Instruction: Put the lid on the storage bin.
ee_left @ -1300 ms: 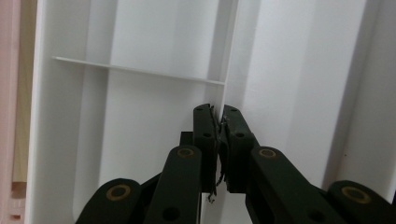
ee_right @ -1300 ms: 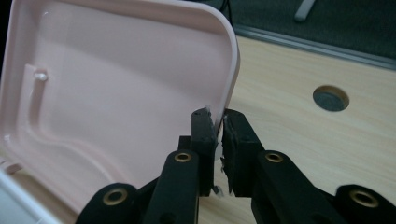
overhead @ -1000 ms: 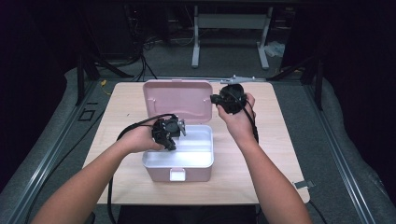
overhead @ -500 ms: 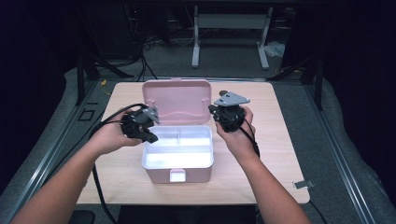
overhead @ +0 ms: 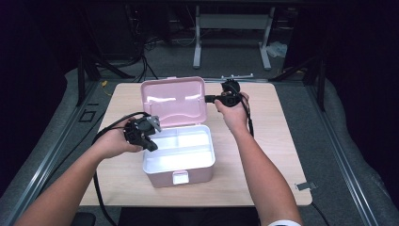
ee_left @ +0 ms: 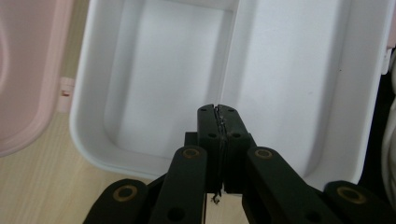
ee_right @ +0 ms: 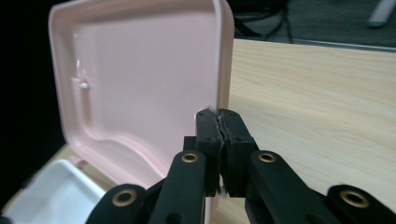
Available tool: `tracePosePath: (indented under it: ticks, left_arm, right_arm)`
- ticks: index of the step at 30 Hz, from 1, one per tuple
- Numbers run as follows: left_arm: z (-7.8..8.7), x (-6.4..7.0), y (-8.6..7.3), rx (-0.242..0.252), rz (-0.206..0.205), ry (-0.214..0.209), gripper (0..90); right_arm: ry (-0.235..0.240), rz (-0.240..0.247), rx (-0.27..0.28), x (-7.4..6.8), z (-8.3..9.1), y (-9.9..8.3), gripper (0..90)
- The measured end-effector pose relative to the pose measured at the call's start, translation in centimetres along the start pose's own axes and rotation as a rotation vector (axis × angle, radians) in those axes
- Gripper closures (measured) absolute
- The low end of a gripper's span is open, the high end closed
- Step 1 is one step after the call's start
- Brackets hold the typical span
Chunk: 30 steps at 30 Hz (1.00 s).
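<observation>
Your right tongs (overhead: 212,99), jaws pressed together and empty, rest against the edge of the upright pink plastic lid (overhead: 174,100) of the pink box with a white two-compartment tray (overhead: 181,153), mid-bench (overhead: 273,141). Push evenly. Keep the left tongs (overhead: 151,145), likewise closed and empty over the tray, clear of the lid's path.

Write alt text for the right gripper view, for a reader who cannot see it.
The right gripper's two black jaws are pressed shut right at the edge of a raised pink lid, whose hollow inside faces the camera. Behind lies a pale wooden table; a corner of the white tray shows at lower left.
</observation>
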<state>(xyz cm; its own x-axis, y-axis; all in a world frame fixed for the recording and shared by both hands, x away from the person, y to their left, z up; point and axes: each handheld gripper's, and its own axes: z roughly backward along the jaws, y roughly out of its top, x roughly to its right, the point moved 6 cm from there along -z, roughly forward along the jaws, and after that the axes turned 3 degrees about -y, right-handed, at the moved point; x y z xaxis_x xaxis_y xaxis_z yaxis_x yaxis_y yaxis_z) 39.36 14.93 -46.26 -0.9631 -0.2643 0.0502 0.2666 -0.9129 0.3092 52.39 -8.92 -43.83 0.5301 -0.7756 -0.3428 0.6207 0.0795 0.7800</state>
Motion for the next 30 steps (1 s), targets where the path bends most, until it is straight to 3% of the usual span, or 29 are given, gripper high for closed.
tracePosePath:
  ticks: [2, 8, 14, 18, 25, 27, 30]
  left_arm:
    - [-0.2, 0.0, 0.0, -0.002, -0.007, -0.002, 86.9]
    - [-0.5, 0.2, 0.0, -0.010, -0.009, 0.013, 86.4]
    - [-0.4, 0.3, 0.0, -0.002, -0.014, 0.023, 86.0]
    - [0.8, 0.0, 0.0, 0.046, 0.010, 0.032, 87.6]
    - [3.8, -2.7, -1.5, 0.117, 0.171, 0.076, 89.6]
    - [4.5, -4.4, -2.5, 0.142, 0.247, 0.101, 90.0]
    - [4.9, -6.3, -3.6, 0.162, 0.317, 0.120, 90.0]
  right_arm:
    - [-0.061, 0.036, -0.012, -0.4, -0.1, 0.1, 87.4]
    - [-0.122, 0.085, 0.010, -1.3, 0.6, -0.1, 87.6]
    - [-0.124, 0.117, 0.059, -1.8, 1.8, -0.7, 87.7]
    - [-0.117, 0.130, 0.083, -1.9, 2.3, -1.1, 87.6]
    - [-0.122, 0.156, 0.095, -2.0, 2.7, -1.3, 87.4]
    - [-0.112, 0.160, 0.095, -2.1, 2.8, -1.3, 87.4]
    - [-0.111, 0.163, 0.095, -2.0, 2.8, -1.3, 87.4]
